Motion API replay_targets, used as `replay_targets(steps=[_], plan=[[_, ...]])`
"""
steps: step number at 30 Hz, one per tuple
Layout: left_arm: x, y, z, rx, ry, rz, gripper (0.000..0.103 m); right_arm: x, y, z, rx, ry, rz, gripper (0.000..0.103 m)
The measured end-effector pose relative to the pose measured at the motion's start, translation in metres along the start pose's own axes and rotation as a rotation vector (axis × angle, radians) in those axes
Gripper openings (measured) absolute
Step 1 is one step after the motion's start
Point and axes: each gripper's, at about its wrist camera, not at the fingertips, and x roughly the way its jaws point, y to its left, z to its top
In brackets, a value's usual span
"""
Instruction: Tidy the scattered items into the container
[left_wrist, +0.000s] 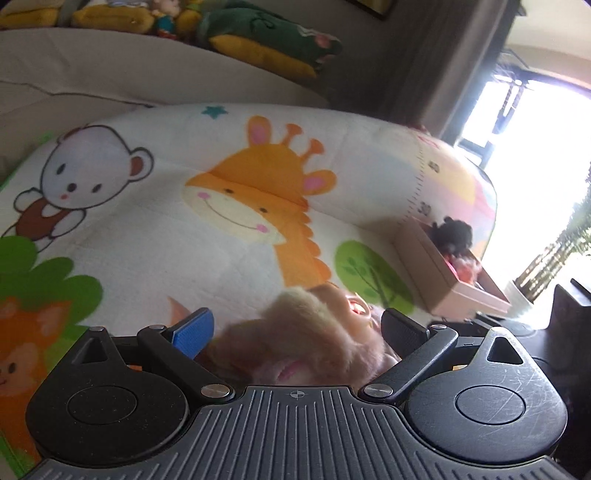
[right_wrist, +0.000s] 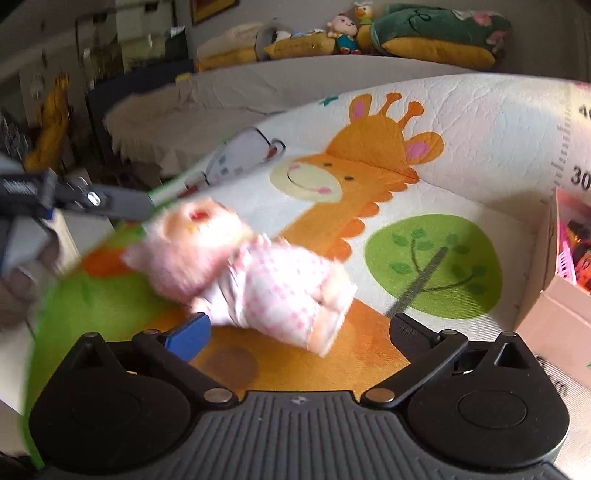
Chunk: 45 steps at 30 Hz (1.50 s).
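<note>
A plush doll in a pink checked outfit hangs tilted over the cartoon play mat, blurred by motion. My left gripper is shut on the doll's furry head, which fills the gap between the blue and black fingers. In the right wrist view that gripper reaches in from the left to the head. My right gripper stands open just below the doll's legs, gripping nothing. The cardboard box holding several toys sits at the mat's right edge and shows again in the right wrist view.
A pale sofa runs behind the mat, with plush toys and cushions lined along its top. A bright window and dark furniture lie to the right. A hand shows at the left edge.
</note>
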Motion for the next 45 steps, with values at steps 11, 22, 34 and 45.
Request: replay_targets(steps=[11,22,34,45], plan=[[0.027,-0.016,-0.003,0.076,0.086,0.018,0.1,0.043,-0.006,0.01,0.133,0.054,0.089,0.103],[0.032,-0.016,-0.012,0.083,0.107,0.017,0.1,0.044,0.021,0.003,-0.073,0.048,0.001,0.102],[0.043,-0.017,-0.015,0.074,0.13,0.026,0.1,0.051,0.014,0.005,-0.049,0.051,0.002,0.1],[0.046,-0.014,-0.015,0.057,0.115,0.024,0.1,0.058,0.02,0.008,-0.083,0.066,-0.037,0.103]])
